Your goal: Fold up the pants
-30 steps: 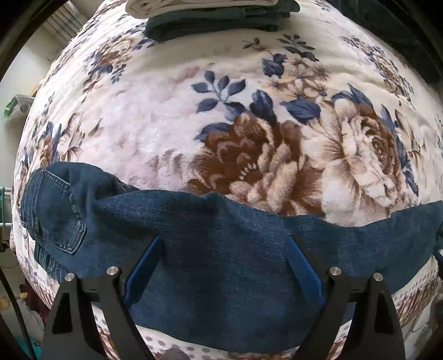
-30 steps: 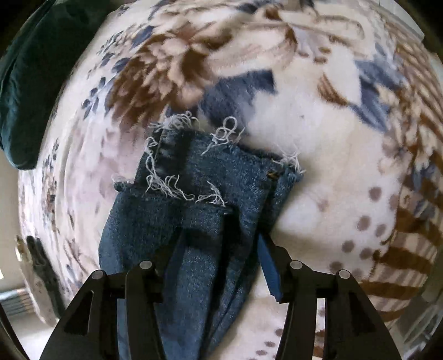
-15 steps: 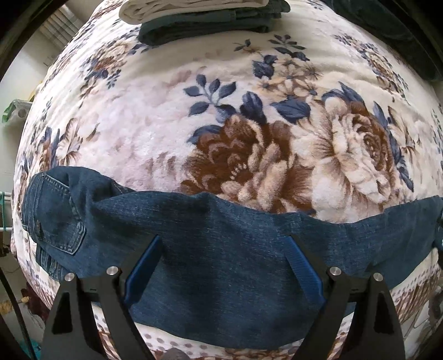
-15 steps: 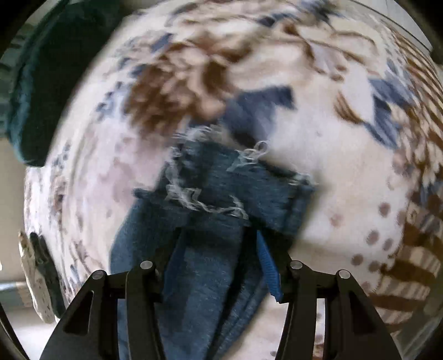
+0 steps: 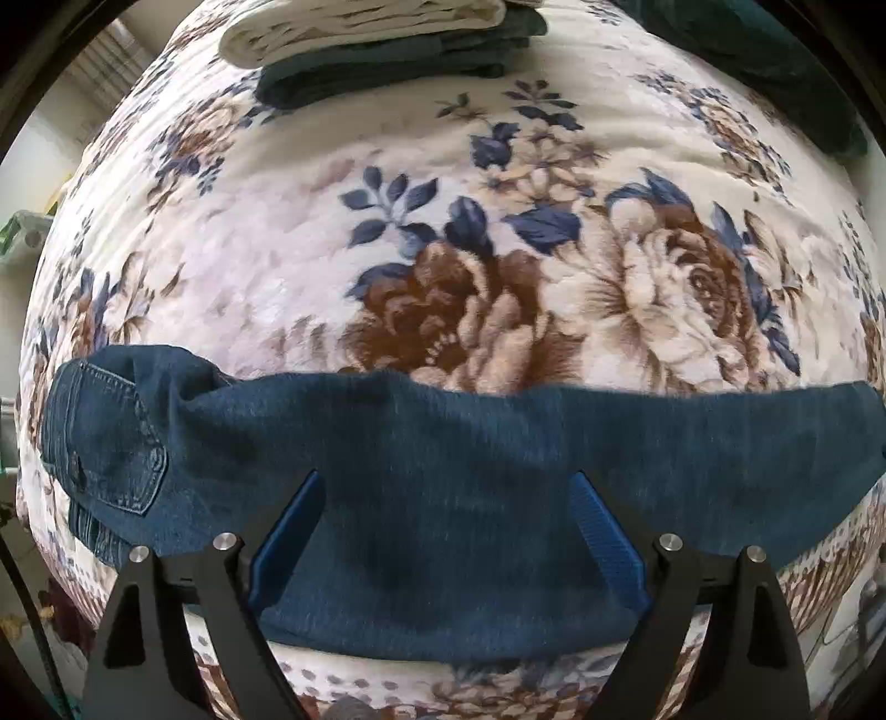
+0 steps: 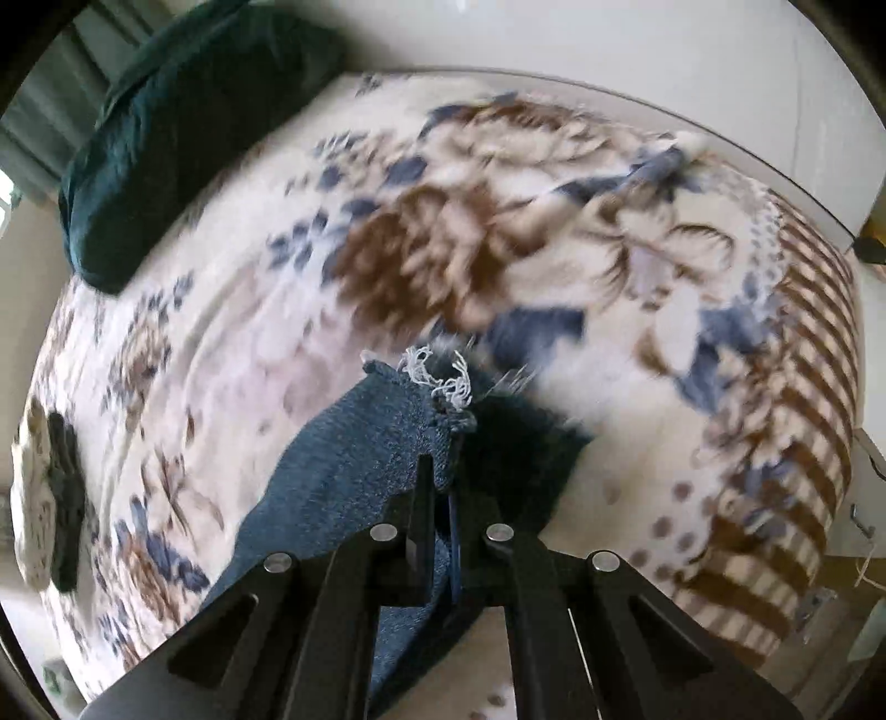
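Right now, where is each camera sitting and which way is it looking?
Left wrist: sits on the left gripper, looking down at the jeans laid across the flowered blanket; its open fingers show.
Right wrist: sits on the right gripper, looking down slantwise at the frayed hem; its shut fingers pinch denim.
Both show the jeans and blanket.

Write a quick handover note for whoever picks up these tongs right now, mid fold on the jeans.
Right tongs: shut on the frayed hem of the jeans, raised off the floral blanket.
Left tongs: open, pointing down over the middle of the jeans, pads either side of the denim, not gripping.
Jeans lie stretched across the near edge of the bed, back pocket end at the left of the left view. Folded clothes are stacked at the far side.
Done: legs laid together, hem gripped.
Left: probably carry the hem toward the waist, then fold again.
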### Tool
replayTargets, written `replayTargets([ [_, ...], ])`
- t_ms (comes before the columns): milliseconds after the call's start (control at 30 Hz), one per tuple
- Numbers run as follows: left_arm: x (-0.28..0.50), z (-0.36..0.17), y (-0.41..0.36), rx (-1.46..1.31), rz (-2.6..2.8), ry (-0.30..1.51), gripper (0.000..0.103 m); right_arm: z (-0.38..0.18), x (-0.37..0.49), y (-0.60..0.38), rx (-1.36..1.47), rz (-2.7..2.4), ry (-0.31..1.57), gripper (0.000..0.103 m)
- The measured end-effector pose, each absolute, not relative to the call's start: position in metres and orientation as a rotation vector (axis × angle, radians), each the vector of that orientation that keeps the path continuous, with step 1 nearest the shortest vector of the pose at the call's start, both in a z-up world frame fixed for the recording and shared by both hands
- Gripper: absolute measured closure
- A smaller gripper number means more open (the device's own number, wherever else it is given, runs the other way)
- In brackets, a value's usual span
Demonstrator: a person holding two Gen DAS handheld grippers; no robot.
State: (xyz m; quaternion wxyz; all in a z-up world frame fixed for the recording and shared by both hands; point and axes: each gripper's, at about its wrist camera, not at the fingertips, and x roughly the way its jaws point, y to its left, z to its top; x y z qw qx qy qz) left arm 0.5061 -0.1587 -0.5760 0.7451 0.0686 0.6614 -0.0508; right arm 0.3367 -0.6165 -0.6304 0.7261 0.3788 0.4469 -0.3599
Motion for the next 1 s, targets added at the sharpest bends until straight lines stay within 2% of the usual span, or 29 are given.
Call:
replayTargets([
  [300, 0.499, -0.585, -0.160, 0.122, -0.101, 1.473, 0.013, -0.670, 0.335, -0.649, 0.820, -0.847, 1.105, 0.099],
  [467, 0.489, -0.577, -0.137, 0.108, -0.021, 1.456, 0.013, -0.691, 0.321, -0.664, 1.019, -0.814, 1.143, 0.095],
  [500, 0.487, -0.572, -0.125, 0.092, 0.020, 1.456, 0.013, -0.686, 0.321, -0.665, 1.038, -0.812, 1.167, 0.091],
  [600, 0.479, -0.555, -0.076, -0.016, 0.104, 1.445, 0.013, -0.654, 0.326, -0.651, 0.992, -0.800, 1.179, 0.051],
  [800, 0.457, -0.527, 0.064, -0.114, 0.318, 1.378, 0.013, -0.604, 0.369, -0.529, 0.915, -0.562, 1.221, 0.048],
  [1000, 0.447, -0.555, 0.217, -0.435, 0.462, 1.364, 0.013, -0.632, 0.415, -0.317, 0.982, -0.122, 1.410, 0.048],
])
